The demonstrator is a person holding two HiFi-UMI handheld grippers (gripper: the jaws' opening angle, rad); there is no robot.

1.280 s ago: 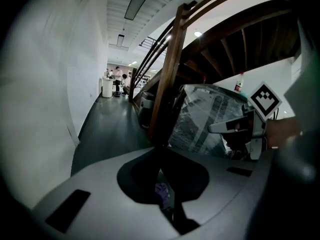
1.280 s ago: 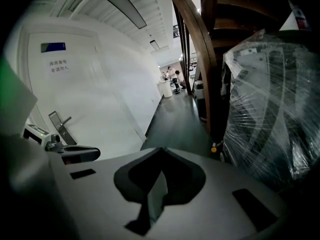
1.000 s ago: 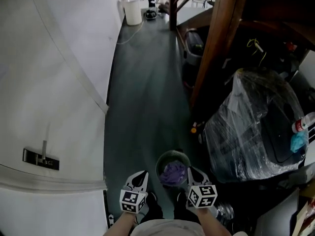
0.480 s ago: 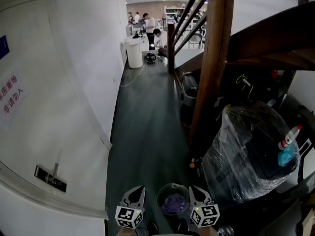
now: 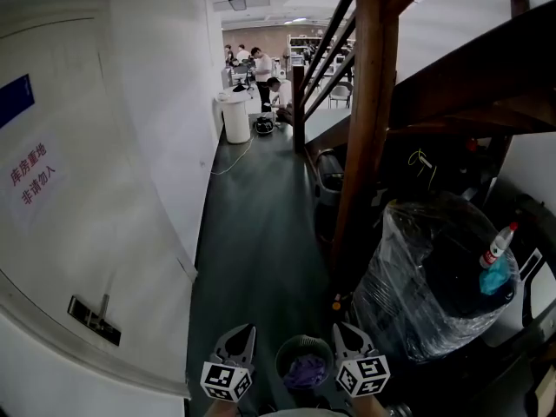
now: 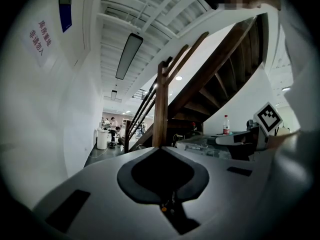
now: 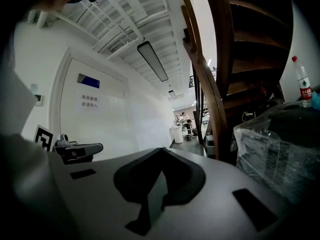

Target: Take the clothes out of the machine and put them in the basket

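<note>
Head view: your left tongs [image 5: 245, 333] and right tongs [image 5: 340, 331] sit at the bottom edge, your hands cut off below. The basket [image 5: 304, 343] of purple clothes [image 5: 306, 372] lies between them, near rim hidden.

Left gripper view: tongs pressed together, empty.

Right gripper view: likewise closed, holding nothing.

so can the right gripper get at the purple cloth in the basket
Likely yes: the basket is open-topped, nothing covers the purple cloth, and the right gripper is beside it, though shut.
</note>
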